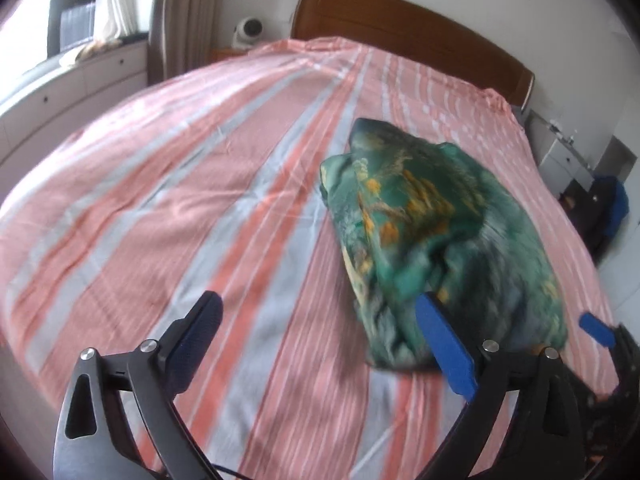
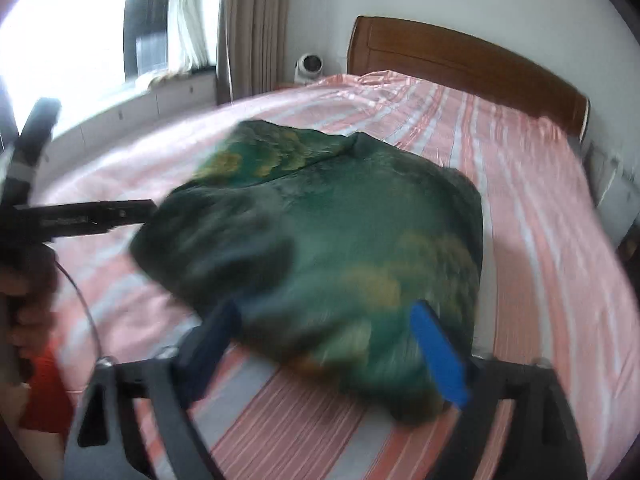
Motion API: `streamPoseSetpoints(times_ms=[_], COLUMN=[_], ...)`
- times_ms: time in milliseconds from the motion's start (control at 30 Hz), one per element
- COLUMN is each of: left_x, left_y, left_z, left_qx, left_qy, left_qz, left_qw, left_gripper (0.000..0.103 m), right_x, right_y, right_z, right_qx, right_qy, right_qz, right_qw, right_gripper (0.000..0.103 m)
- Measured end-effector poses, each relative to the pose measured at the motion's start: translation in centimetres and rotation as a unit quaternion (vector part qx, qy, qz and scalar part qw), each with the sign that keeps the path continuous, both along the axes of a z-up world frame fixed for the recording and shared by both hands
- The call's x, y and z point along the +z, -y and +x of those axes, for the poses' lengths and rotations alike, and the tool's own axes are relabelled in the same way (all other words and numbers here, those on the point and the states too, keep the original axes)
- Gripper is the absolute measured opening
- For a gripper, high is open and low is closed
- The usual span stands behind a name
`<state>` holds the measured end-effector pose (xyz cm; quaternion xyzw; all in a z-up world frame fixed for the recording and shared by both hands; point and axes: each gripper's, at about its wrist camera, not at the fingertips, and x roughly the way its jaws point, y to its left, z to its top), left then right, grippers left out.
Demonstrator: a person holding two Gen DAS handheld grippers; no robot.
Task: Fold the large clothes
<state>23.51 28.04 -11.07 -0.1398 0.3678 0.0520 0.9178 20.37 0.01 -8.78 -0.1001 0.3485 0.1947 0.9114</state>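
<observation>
A dark green garment (image 1: 436, 236) with orange and yellow print lies in a folded bundle on the pink and grey striped bed (image 1: 200, 184). It also shows in the right wrist view (image 2: 332, 248). My left gripper (image 1: 320, 316) is open and empty, hovering to the left of the bundle's near edge. My right gripper (image 2: 326, 320) is open, its jaws spread over the bundle's near edge with no cloth held. The right gripper's blue fingertip (image 1: 596, 326) shows at the far right of the left wrist view. The left gripper's side (image 2: 84, 218) shows at the left of the right wrist view.
A wooden headboard (image 1: 404, 28) stands at the far end of the bed. A white fan (image 1: 250, 32) sits on a nightstand beside it. White drawers (image 1: 72, 92) and a curtained window (image 2: 80, 32) line the left. A white cabinet (image 1: 568, 160) and dark bags (image 1: 604, 208) are on the right.
</observation>
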Motion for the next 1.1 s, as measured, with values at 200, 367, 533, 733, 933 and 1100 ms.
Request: streamPoseSetpoints(times_ms=[200, 367, 533, 733, 933, 1100], left_x=[0.6, -0.4, -1.1, -1.0, -0.6, 2.0], left_y=[2.8, 4.8, 5.8, 6.2, 4.3, 0.9], left_z=[-3.8, -5.6, -6.2, -6.8, -6.6, -2.7], left_qx=[-0.014, -0.026, -0.039, -0.050, -0.050, -0.080], left_qy=[-0.008, -0.018, -0.029, -0.031, -0.029, -0.002], left_qz=[0.022, 0.014, 0.000, 0.019, 0.000, -0.091], left_qw=[0.9996, 0.9994, 0.9988, 0.9981, 0.9983, 0.9926], left_gripper=[0.098, 0.098, 0.098, 0.098, 0.098, 0.098], right_x=[-2.3, -4.7, -6.0, -7.5, -7.5, -6.7], right_y=[5.5, 10.6, 14.4, 15.9, 15.3, 16.6], right_z=[-5.6, -7.6, -9.2, -10.0, -10.2, -9.4], right_qx=[-0.037, -0.089, -0.135, -0.141, -0.123, -0.127], right_qy=[-0.053, -0.089, -0.108, -0.130, -0.128, -0.124], right_qz=[0.035, 0.037, 0.053, 0.072, 0.085, 0.119], right_qw=[0.997, 0.991, 0.984, 0.979, 0.980, 0.977], right_gripper=[0.101, 0.101, 0.101, 0.101, 0.101, 0.101])
